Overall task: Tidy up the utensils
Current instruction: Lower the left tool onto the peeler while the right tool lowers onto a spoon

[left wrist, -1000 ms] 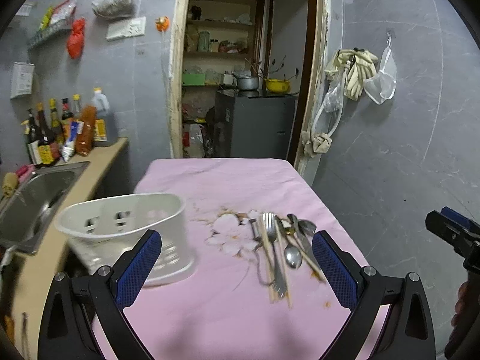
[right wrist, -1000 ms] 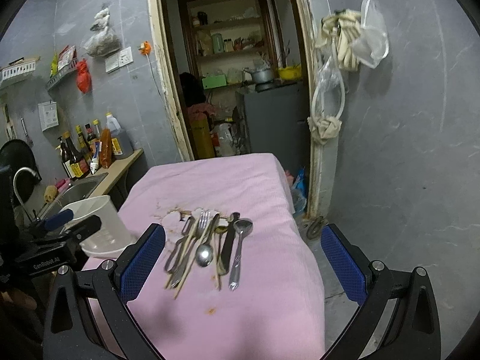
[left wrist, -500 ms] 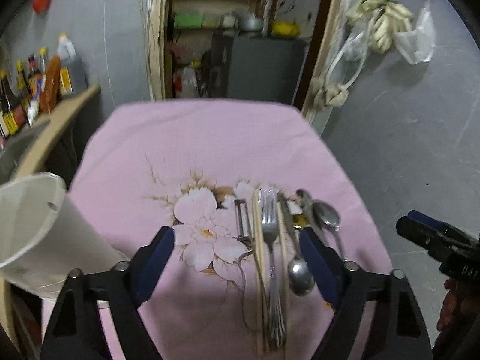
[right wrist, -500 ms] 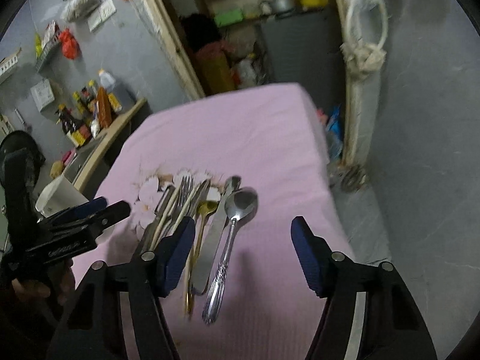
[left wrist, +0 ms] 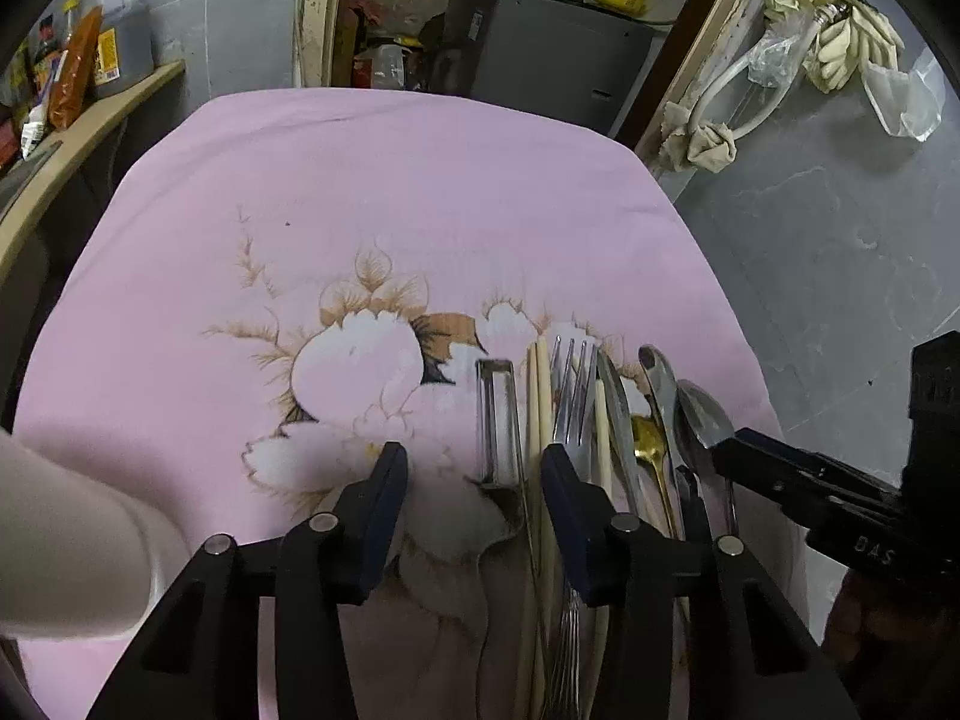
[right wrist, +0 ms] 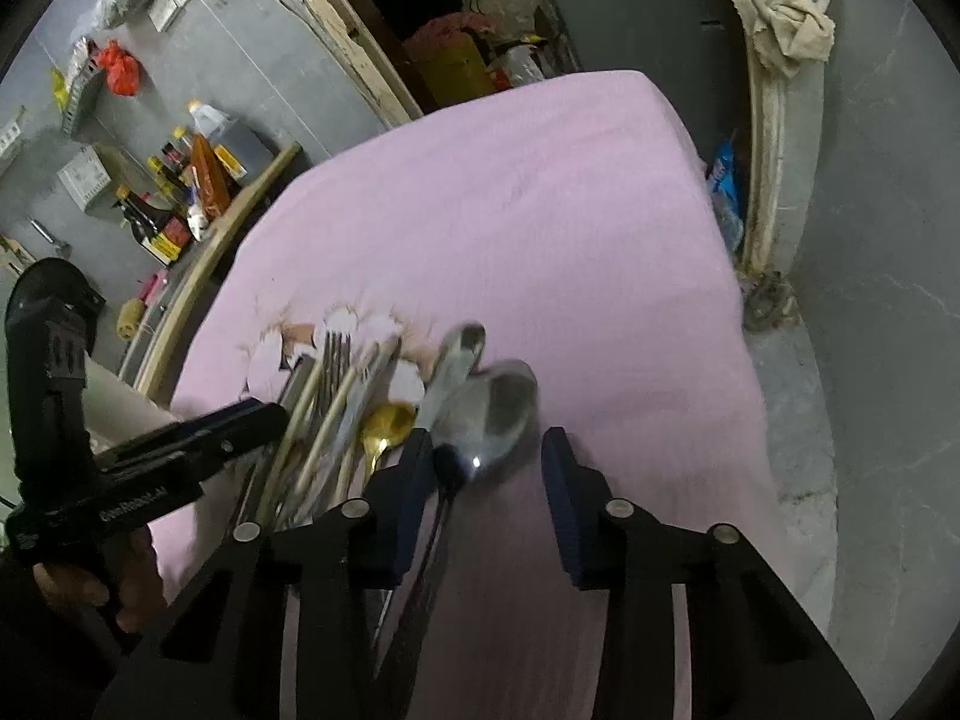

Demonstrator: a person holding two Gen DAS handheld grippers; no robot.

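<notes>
Several utensils lie side by side on the pink cloth [left wrist: 420,210]: a metal peeler [left wrist: 495,414], chopsticks [left wrist: 543,396], a fork [left wrist: 573,384], a knife [left wrist: 618,414], a gold spoon [left wrist: 648,438] and a large steel spoon [left wrist: 702,414]. My left gripper [left wrist: 474,480] hangs low over the peeler. Its jaws are closing with the peeler between them, untouched. My right gripper [right wrist: 487,468] is closing around the large spoon [right wrist: 492,414], whose neck lies by the left pad; no squeeze shows. Each gripper appears in the other's view: right gripper [left wrist: 720,450], left gripper [right wrist: 258,414].
A white plastic basket [left wrist: 60,540] stands at the cloth's near left. A wooden counter with bottles [right wrist: 180,180] runs along the left wall. Beyond the table's far end is a doorway with a grey cabinet [left wrist: 552,42]. On the right the cloth drops to the grey floor.
Both grippers came down and forward over the row of utensils and their jaws narrowed from wide open. The basket slid to the left edge of the left wrist view.
</notes>
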